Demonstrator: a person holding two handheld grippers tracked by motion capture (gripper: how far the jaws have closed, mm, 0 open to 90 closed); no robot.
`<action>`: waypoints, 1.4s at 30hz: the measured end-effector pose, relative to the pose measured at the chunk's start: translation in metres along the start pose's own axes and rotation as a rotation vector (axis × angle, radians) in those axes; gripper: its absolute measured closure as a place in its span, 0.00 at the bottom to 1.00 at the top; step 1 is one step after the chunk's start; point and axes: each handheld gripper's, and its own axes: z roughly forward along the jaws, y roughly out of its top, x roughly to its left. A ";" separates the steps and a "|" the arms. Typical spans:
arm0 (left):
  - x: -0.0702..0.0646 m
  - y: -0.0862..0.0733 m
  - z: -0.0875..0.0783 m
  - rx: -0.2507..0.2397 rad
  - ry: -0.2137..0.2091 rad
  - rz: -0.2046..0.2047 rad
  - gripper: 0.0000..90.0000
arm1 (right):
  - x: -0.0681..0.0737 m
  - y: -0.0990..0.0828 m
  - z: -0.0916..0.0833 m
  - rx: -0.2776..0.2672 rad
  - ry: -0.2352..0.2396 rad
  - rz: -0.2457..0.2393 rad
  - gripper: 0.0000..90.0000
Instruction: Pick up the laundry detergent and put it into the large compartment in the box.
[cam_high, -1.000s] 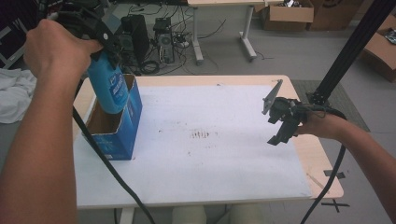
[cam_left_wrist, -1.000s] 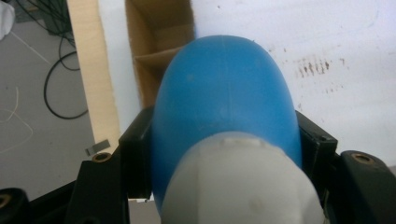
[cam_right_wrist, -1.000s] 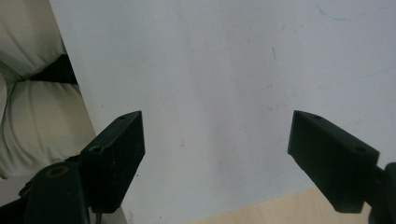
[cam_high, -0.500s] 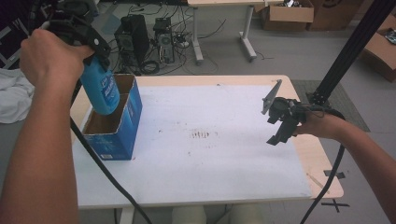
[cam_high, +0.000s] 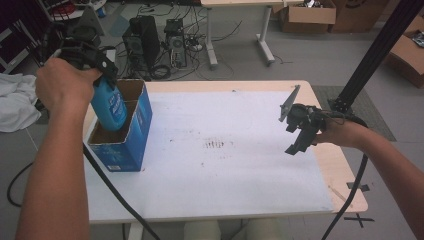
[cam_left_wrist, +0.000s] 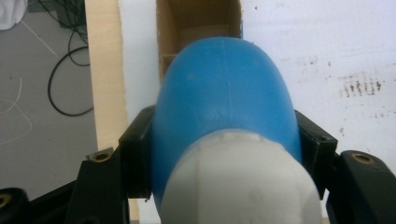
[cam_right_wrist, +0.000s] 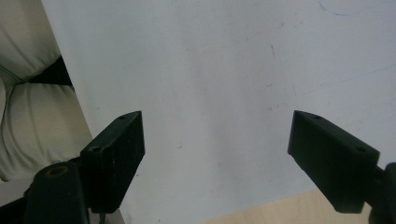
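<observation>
I'm gripping one blue bottle (cam_high: 109, 107) in my left gripper (cam_high: 102, 75), at the upper left of the high view. In the left gripper view my jaws are clamping the blue bottle's (cam_left_wrist: 224, 98) shoulder from both sides, just under its white cap (cam_left_wrist: 238, 184). Bottle's long axis is running upright, slightly tilted, straight down from the jaws. Its lower end is sitting inside the open top of the one blue cardboard box (cam_high: 127, 142), in the nearer compartment; whether the base is touching the box floor I cannot tell. The box (cam_left_wrist: 198, 28) interior is showing brown behind the bottle in the left gripper view, a divider crossing it.

My right gripper (cam_high: 300, 132) is hovering at the right of the frame over the white tabletop (cam_high: 225, 175), well apart from box and bottle. Its jaws are standing wide, holding nothing; the right gripper view has bare tabletop (cam_right_wrist: 210, 93) between them.

So the left hand (cam_high: 62, 87) is the nearer one by far, already on the thing. My guess: the next move is straight along the bottle's axis, up or down in the box.

Count: one bottle, one box, two grippers.
</observation>
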 end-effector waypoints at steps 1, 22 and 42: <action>0.000 -0.001 0.004 0.000 0.001 0.006 0.42 | 0.000 0.000 0.000 0.001 -0.001 0.001 0.21; 0.007 -0.019 0.089 0.020 0.008 0.011 0.42 | -0.004 0.001 0.004 0.017 0.001 0.013 0.21; 0.007 -0.030 0.140 0.062 -0.014 0.007 0.42 | -0.006 -0.001 0.014 0.028 0.018 0.035 0.21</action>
